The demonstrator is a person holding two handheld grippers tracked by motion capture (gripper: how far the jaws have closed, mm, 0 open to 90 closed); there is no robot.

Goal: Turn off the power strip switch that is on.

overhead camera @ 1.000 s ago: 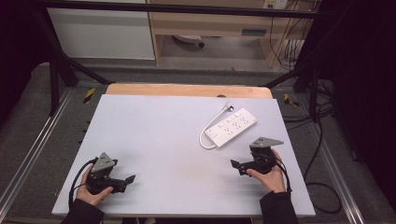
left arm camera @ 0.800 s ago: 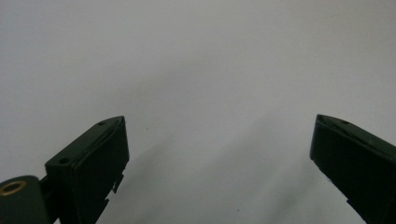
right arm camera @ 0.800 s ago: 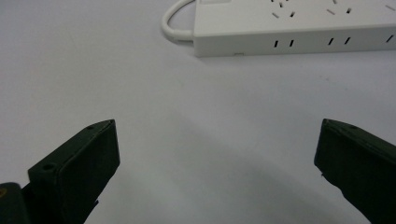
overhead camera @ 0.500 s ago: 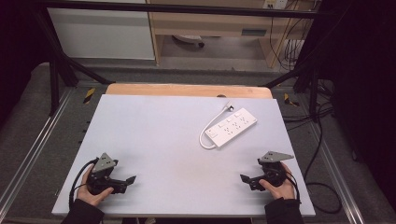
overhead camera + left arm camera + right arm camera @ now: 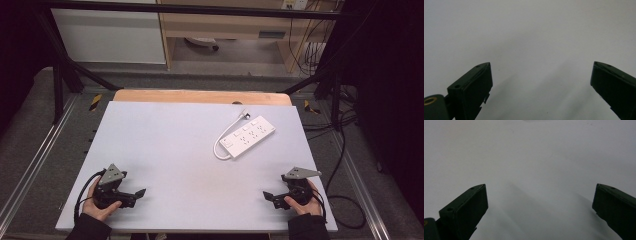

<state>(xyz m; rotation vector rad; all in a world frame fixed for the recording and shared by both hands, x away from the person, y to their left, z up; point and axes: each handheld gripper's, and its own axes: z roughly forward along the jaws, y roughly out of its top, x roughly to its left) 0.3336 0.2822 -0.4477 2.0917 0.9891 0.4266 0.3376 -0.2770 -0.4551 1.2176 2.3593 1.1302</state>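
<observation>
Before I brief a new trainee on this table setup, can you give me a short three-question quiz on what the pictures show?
1. True or false: the left gripper is open, with nothing between its jaws.
2. Where does the white power strip lie on the table? A) far right part B) near left corner C) between the two grippers
3. Fill in: the right gripper is held near the table's near ____ corner.

Key
1. True; the left gripper view shows the jaws wide apart over bare table.
2. A.
3. Right.
</observation>
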